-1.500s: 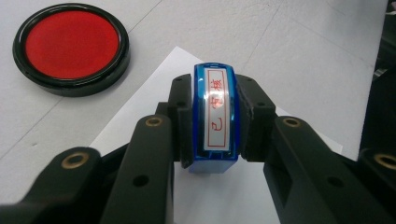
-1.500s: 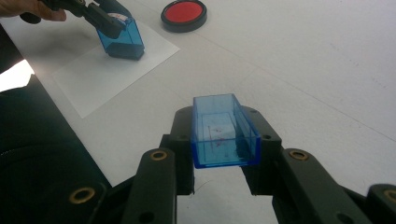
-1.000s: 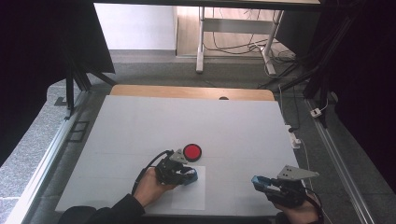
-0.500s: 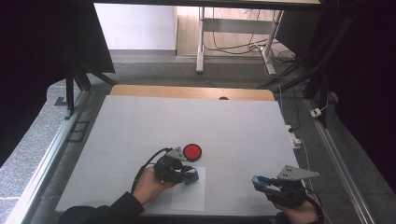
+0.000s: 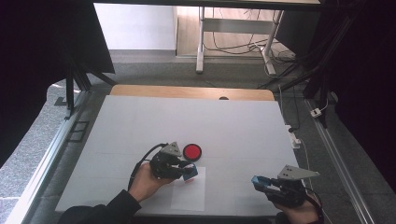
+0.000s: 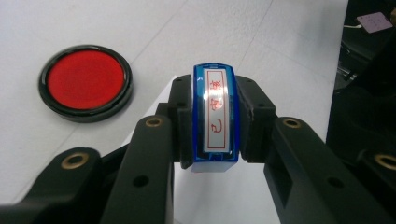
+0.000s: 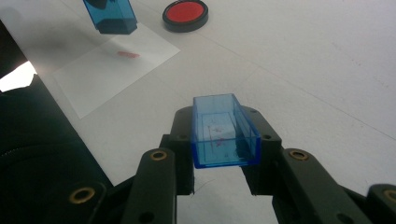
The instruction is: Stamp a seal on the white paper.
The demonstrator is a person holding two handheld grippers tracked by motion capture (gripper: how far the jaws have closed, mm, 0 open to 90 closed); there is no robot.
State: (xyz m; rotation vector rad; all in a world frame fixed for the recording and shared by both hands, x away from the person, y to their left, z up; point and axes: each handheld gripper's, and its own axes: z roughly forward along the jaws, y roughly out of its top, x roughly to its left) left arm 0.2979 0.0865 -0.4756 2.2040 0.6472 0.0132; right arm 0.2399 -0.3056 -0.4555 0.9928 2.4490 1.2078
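The left gripper [image 5: 187, 171] stays clamped on the blue stamp [image 6: 215, 116], which has lifted off the sheet of paper [image 7: 109, 70] over the last second and now hangs just above it. A red mark [image 7: 128, 54] shows on the paper below, so the stamping looks done. The red ink pad [image 5: 192, 152] sits on the counter [image 5: 243, 126] just beside. The right gripper [image 7: 225, 140], near the front edge, grips the stamp's blue cap [image 7: 224, 133], probably next to go back on.
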